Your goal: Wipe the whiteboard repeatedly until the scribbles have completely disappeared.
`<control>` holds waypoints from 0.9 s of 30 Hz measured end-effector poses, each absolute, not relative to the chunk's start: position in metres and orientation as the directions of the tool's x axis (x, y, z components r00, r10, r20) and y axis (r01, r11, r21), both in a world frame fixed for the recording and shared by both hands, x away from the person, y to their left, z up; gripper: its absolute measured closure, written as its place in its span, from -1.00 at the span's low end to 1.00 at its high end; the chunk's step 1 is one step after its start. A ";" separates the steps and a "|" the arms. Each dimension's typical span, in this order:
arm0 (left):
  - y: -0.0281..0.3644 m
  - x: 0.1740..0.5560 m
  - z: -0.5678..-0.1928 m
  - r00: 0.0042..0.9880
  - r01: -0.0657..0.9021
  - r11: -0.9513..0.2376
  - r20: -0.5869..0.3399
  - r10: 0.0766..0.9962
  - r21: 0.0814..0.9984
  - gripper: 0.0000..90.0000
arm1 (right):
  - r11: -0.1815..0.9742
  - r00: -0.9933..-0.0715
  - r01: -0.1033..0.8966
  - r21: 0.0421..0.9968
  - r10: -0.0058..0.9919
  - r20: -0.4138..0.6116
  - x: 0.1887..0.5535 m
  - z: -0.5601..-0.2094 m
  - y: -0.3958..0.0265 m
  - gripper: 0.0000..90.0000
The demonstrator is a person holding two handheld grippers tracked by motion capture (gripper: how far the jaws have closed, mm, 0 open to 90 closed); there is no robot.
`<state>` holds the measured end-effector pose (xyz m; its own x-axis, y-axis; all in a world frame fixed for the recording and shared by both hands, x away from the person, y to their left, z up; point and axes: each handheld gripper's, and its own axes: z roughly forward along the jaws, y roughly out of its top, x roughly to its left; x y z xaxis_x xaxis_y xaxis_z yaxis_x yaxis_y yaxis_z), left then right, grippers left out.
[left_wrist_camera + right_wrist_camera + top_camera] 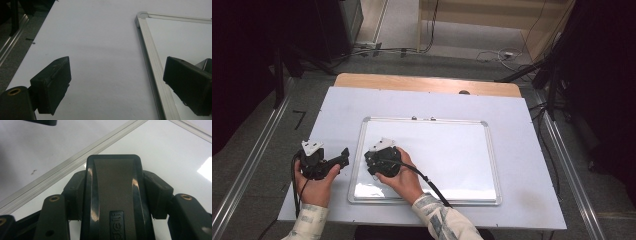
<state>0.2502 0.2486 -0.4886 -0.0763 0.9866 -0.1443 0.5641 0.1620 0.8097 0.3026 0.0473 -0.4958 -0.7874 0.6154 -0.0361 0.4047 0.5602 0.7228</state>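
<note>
Jaws spread wide on left gripper at lower left over white table; right gripper clamps dark eraser over whiteboard, centre frame.

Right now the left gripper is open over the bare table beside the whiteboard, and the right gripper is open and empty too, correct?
Not quite. The right gripper is not empty: the right gripper view shows its jaws closed on a dark, flat-topped block, likely an eraser, over the whiteboard. The rest holds: the left gripper is open over the bare table beside the whiteboard's frame.
</note>
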 end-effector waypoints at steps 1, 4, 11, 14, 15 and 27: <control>0.249 0.250 -0.489 -0.076 0.564 0.162 -0.144 0.987 0.810 -0.81 | 0.565 -0.791 0.400 0.722 0.610 -0.039 0.301 -0.496 0.047 -0.12; 0.248 0.250 -0.489 -0.076 0.565 0.162 -0.144 0.987 0.809 -0.81 | 0.572 -0.799 0.393 0.720 0.599 -0.040 0.297 -0.496 0.047 -0.12; 0.248 0.250 -0.488 -0.078 0.565 0.162 -0.143 0.987 0.809 -0.81 | 0.584 -0.820 0.374 0.721 0.571 -0.038 0.285 -0.496 0.046 -0.12; 0.248 0.250 -0.488 -0.078 0.564 0.163 -0.145 0.986 0.810 -0.81 | 0.588 -0.825 0.371 0.719 0.564 -0.035 0.279 -0.496 0.046 -0.12; 0.249 0.251 -0.488 -0.078 0.563 0.163 -0.144 0.986 0.810 -0.81 | 0.592 -0.831 0.368 0.717 0.556 -0.033 0.276 -0.496 0.046 -0.12; 0.249 0.250 -0.488 -0.080 0.563 0.164 -0.145 0.986 0.810 -0.81 | 0.624 -0.867 0.328 0.710 0.497 -0.036 0.268 -0.496 0.043 -0.13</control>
